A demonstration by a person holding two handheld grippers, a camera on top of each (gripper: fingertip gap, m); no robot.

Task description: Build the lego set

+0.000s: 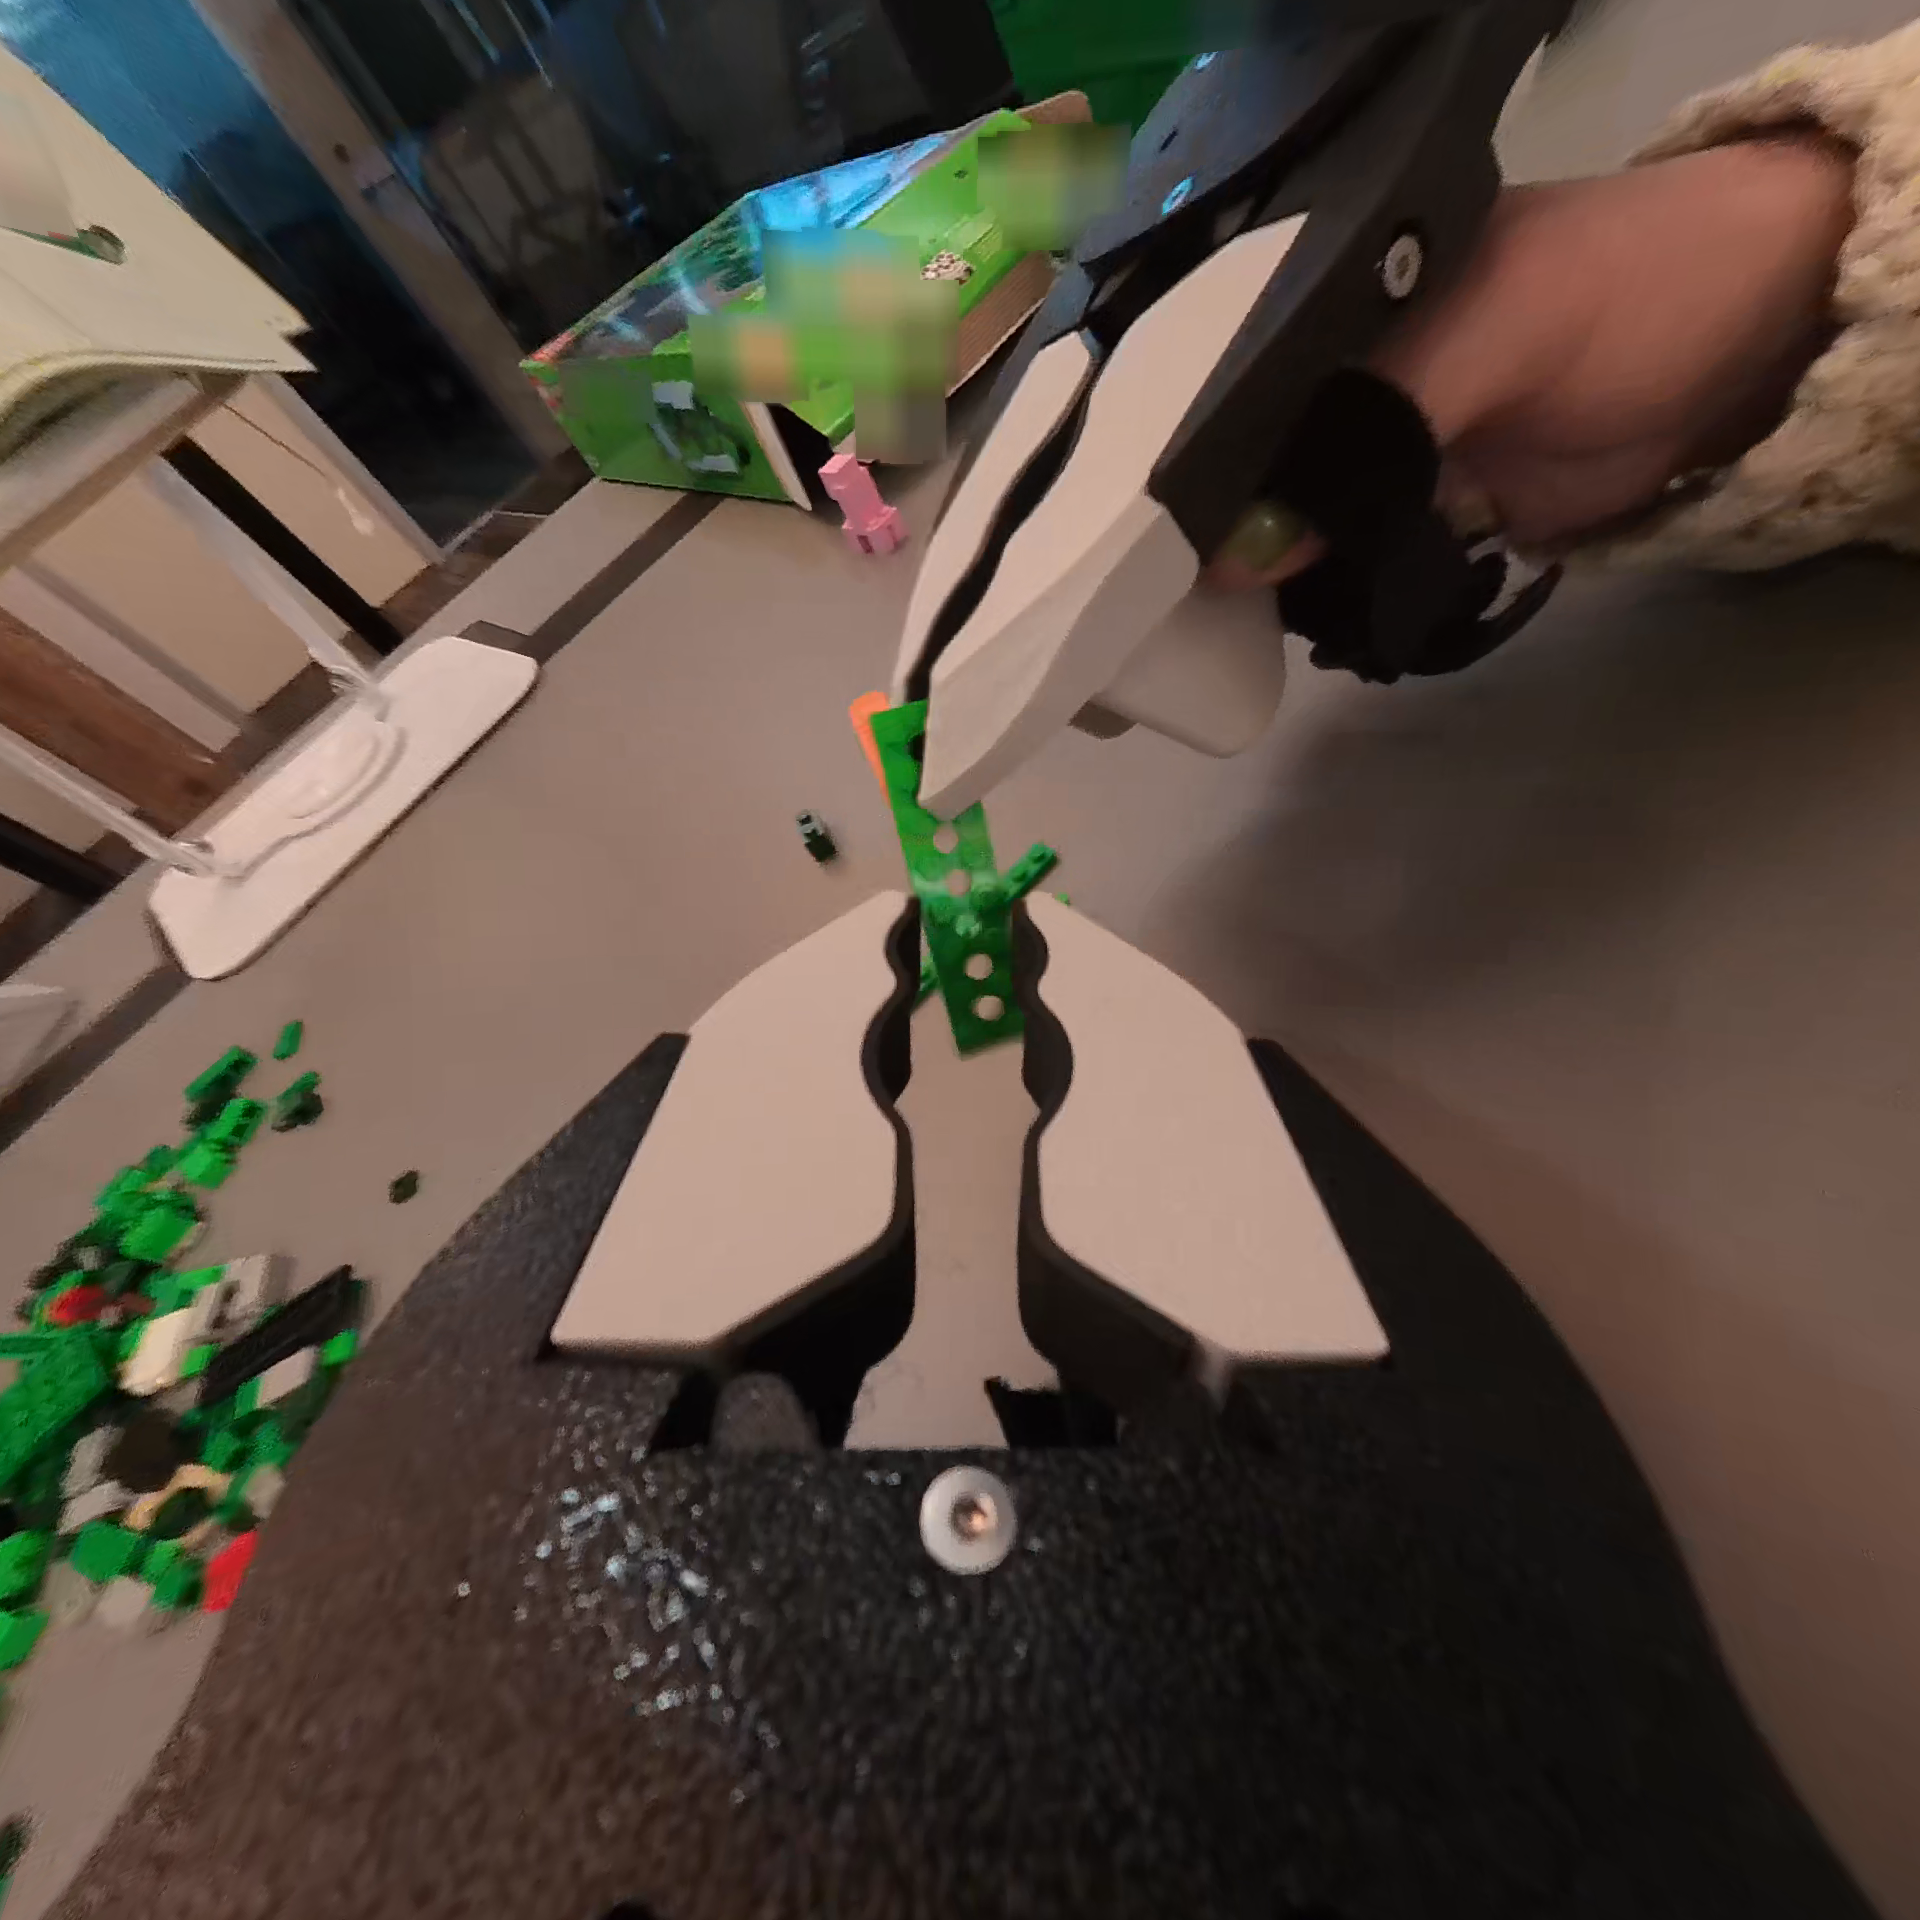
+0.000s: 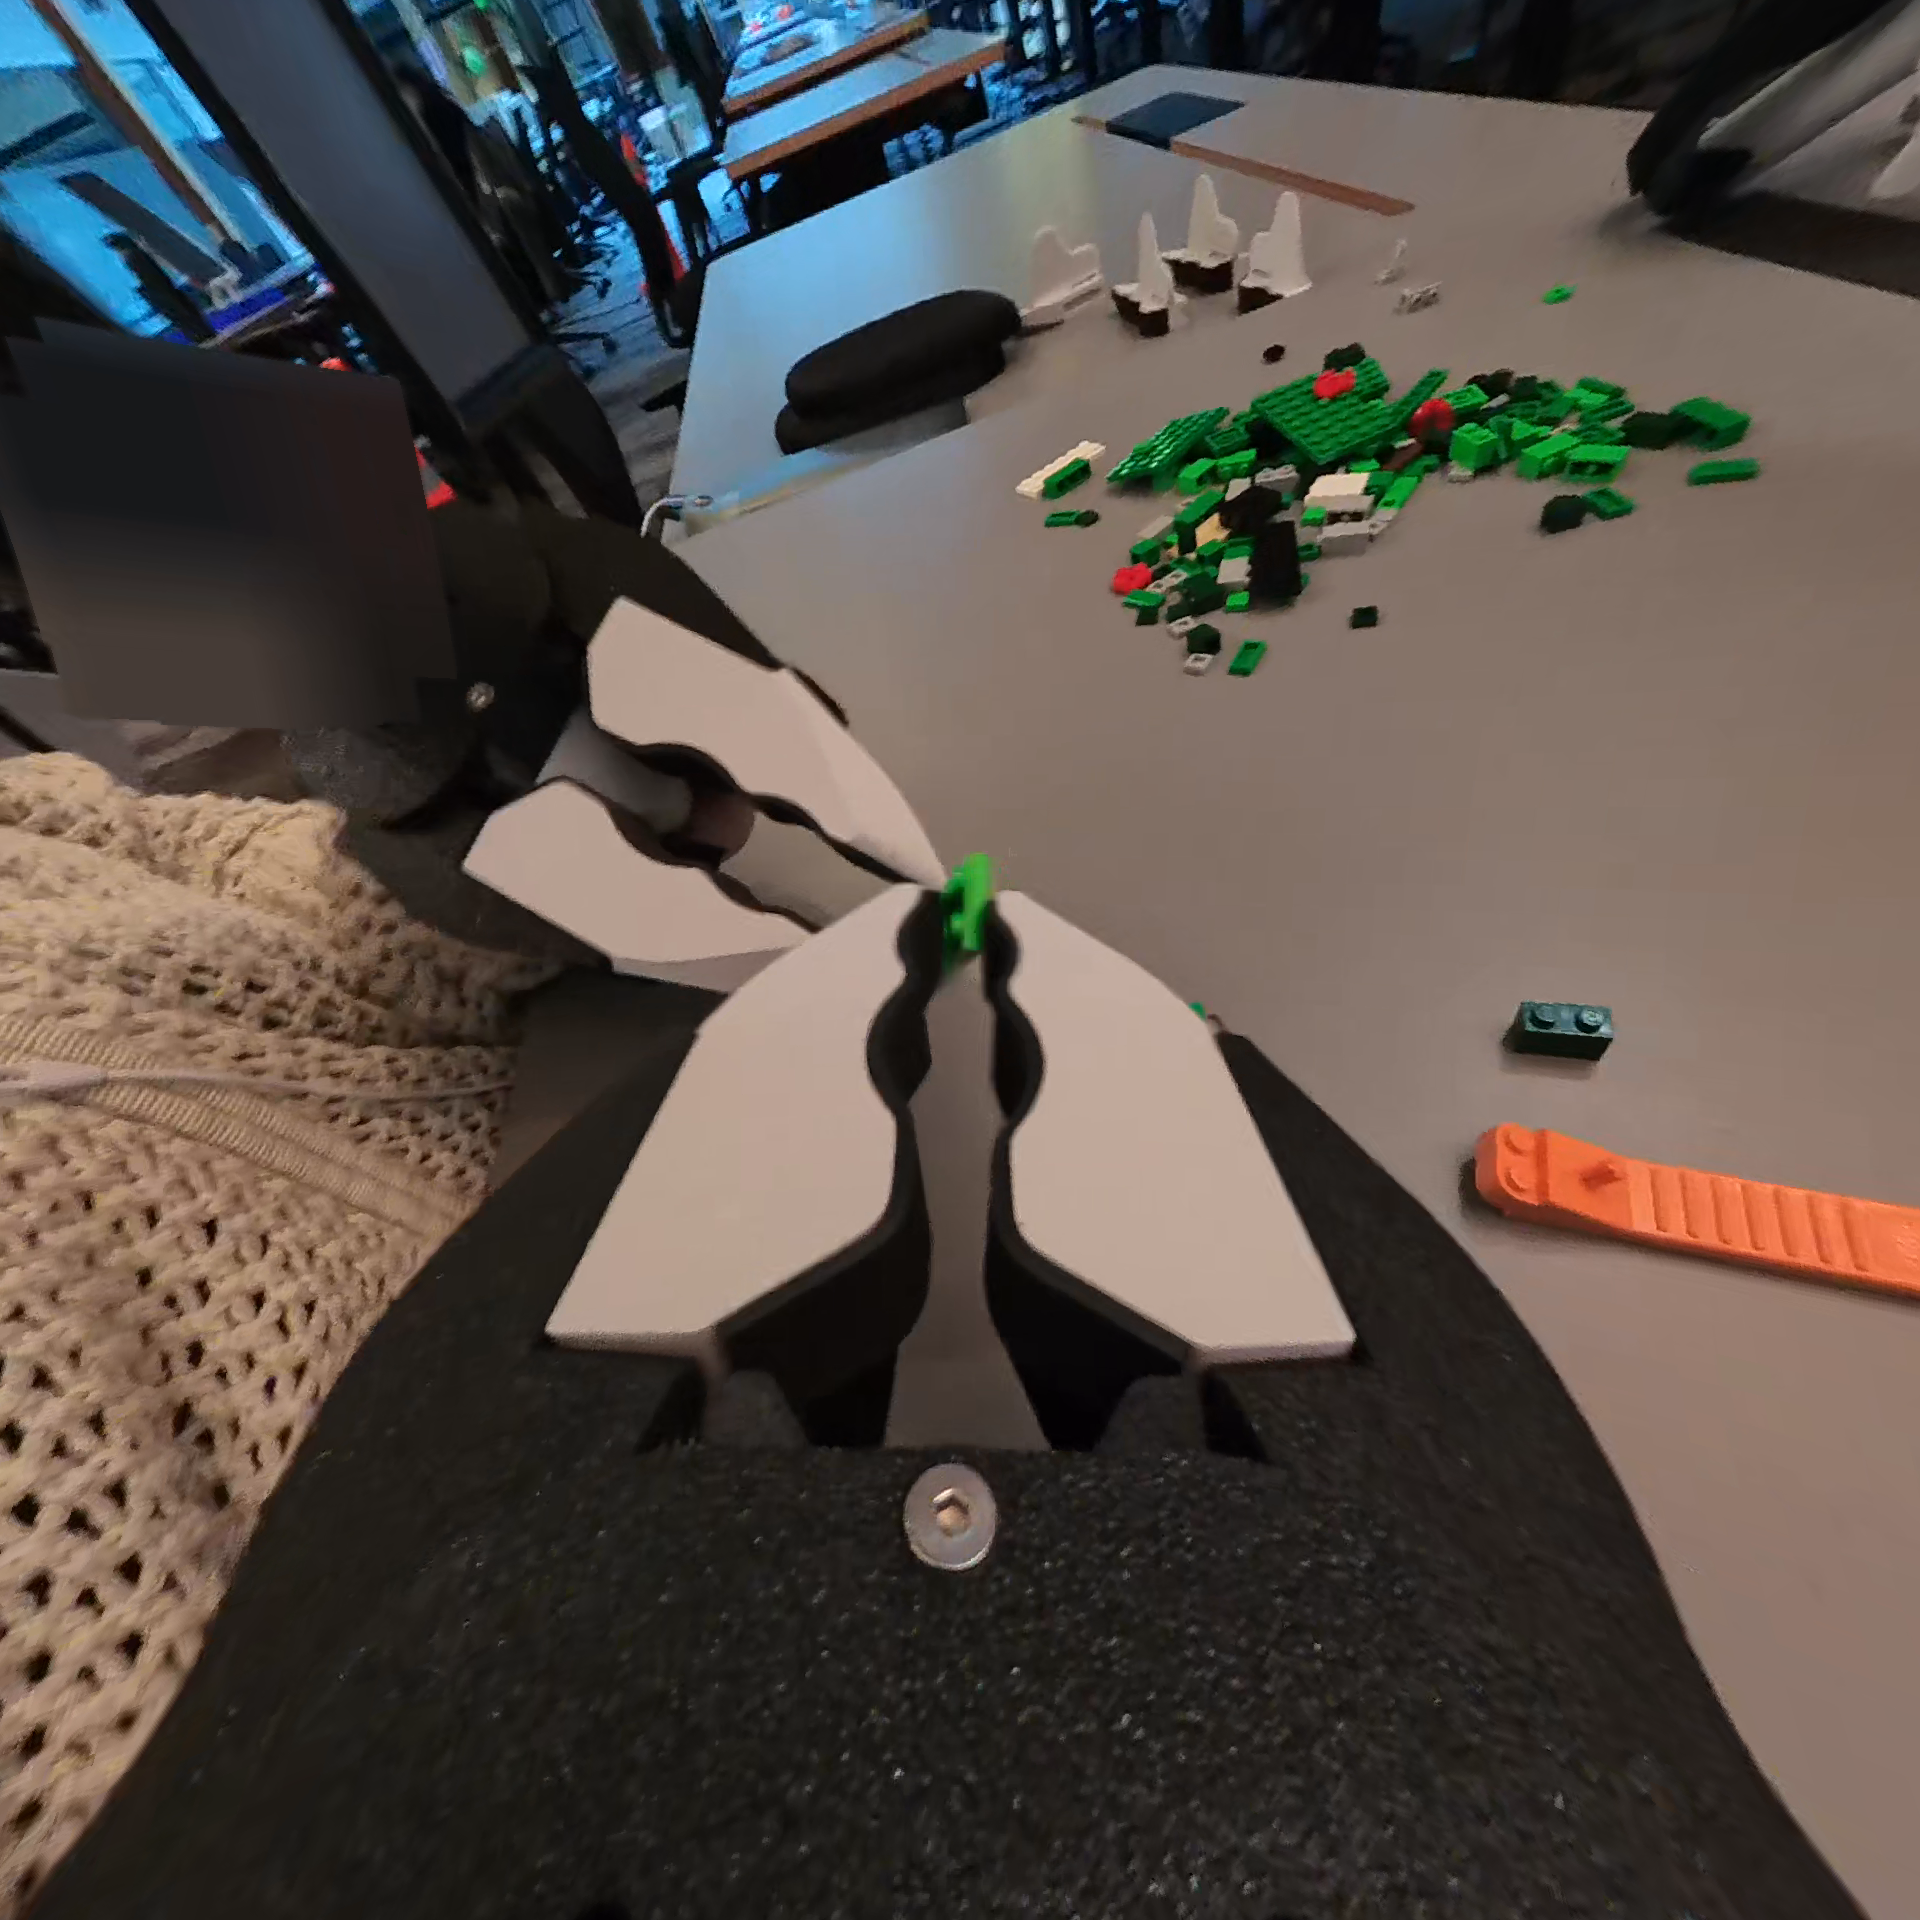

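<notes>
The left gripper (image 1: 966,935) has its fingers nearly closed around the lower end of a green lego plate (image 1: 961,925), which stands tilted between the tips. The right gripper (image 2: 961,920) pinches the same plate's upper end. Right of its fingers lie a dark brick (image 2: 1558,1029) and an orange separator (image 2: 1704,1210).
</notes>
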